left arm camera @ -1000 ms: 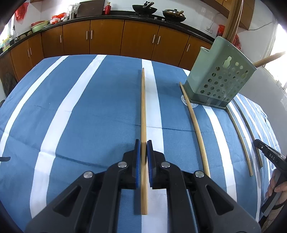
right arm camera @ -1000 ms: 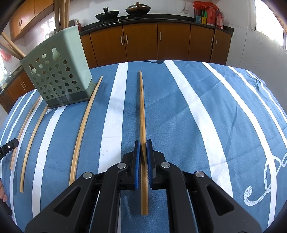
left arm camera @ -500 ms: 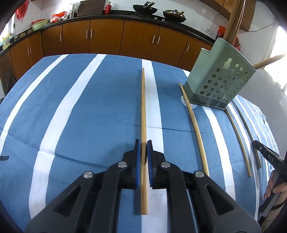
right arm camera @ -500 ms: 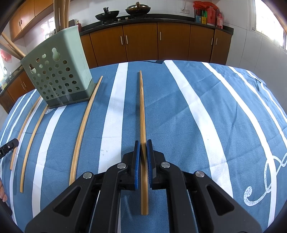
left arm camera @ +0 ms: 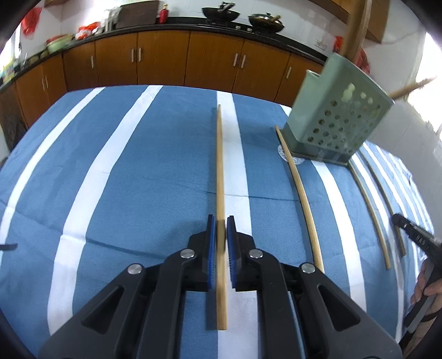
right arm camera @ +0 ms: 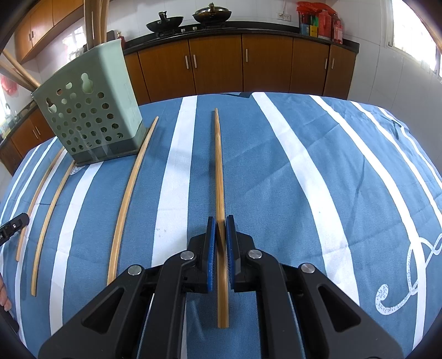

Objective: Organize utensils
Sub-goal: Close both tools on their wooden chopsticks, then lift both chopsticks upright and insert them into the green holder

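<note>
The tablecloth (right arm camera: 276,171) is blue with white stripes, the perforated holder (right arm camera: 91,118) pale green, the chopsticks (right arm camera: 219,176) tan, the cabinets (right arm camera: 265,66) brown.

Daylight fills both views evenly. In the left wrist view the window (left arm camera: 431,63) at the upper right is blown out to white; in the right wrist view windows (right arm camera: 414,24) at the top right glare likewise. Shadows on the blue striped tablecloth (left arm camera: 138,179) are soft and faint. The left view is smeared by motion blur, clearest on the green utensil holder (left arm camera: 339,110); the right view is sharper. Fisheye distortion bends the cabinets (right arm camera: 248,63) and chopsticks (right arm camera: 124,201), with black vignetting at the corners.
</note>
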{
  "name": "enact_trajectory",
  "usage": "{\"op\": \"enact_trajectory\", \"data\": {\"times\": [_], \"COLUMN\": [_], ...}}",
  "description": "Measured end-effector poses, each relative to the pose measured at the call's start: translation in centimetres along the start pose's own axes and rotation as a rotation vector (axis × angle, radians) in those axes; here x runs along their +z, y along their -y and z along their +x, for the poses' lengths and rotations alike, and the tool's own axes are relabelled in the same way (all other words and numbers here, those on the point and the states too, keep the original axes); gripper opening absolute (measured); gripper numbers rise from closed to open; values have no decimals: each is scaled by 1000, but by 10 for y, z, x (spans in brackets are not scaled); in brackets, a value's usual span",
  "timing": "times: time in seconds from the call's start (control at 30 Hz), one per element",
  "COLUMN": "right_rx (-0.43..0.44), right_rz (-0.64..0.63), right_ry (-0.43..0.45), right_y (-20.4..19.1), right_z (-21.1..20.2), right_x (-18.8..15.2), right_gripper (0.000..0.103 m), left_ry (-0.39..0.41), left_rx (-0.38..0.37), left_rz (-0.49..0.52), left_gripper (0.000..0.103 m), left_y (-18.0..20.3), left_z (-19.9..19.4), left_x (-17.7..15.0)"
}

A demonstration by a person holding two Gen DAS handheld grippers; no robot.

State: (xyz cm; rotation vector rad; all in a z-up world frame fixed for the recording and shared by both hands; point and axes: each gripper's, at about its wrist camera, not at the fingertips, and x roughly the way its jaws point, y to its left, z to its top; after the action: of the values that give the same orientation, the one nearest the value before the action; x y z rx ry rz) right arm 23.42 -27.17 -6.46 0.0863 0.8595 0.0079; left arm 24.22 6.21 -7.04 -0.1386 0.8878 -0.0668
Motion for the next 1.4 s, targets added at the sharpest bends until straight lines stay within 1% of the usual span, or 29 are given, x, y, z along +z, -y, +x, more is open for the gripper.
{"op": "enact_trajectory", "data": {"times": [0.07, 0.2, 0.33, 0.43, 0.53, 0.73, 0.83, 0.97, 1.2, 1.3, 1.4], "right_rx": [17, 41, 48, 24, 21, 24, 32, 33, 45, 66, 121], "right_rz": [11, 31, 38, 27, 13, 9, 13, 2, -15, -25, -29], "right_ry": [0, 0, 1, 13, 103, 281, 340, 391, 465, 503, 536], "right_y": [3, 7, 8, 6, 3, 4, 5, 2, -3, -6, -11], "right_z": [-1, -1, -1, -4, -28, -79, -96, -109, -133, -147, -163], "right_x": [-2, -2, -2, -2, 1, 19, 28, 38, 59, 67, 76], "right_gripper": [9, 9, 8, 8, 8, 7, 7, 7, 7, 7, 7], "left_ry": [-1, -2, -5, -14, 24, 153, 221, 274, 324, 343, 345], "left_rx": [11, 15, 24, 28, 20, 3, -6, -32, -50, -65, -102], "left_rz": [19, 31, 48, 70, 73, 71, 60, 53, 109, 145, 197], "left_gripper": [15, 15, 8, 8, 8, 8, 8, 7, 7, 7, 7], "left_y": [4, 7, 6, 7, 7, 13, 16, 18, 24, 30, 40], "left_z": [-1, -2, -4, -4, -19, -62, -83, -102, -128, -143, -158], "left_x": [-2, -4, -5, -3, -2, 16, 30, 49, 73, 80, 87]}}
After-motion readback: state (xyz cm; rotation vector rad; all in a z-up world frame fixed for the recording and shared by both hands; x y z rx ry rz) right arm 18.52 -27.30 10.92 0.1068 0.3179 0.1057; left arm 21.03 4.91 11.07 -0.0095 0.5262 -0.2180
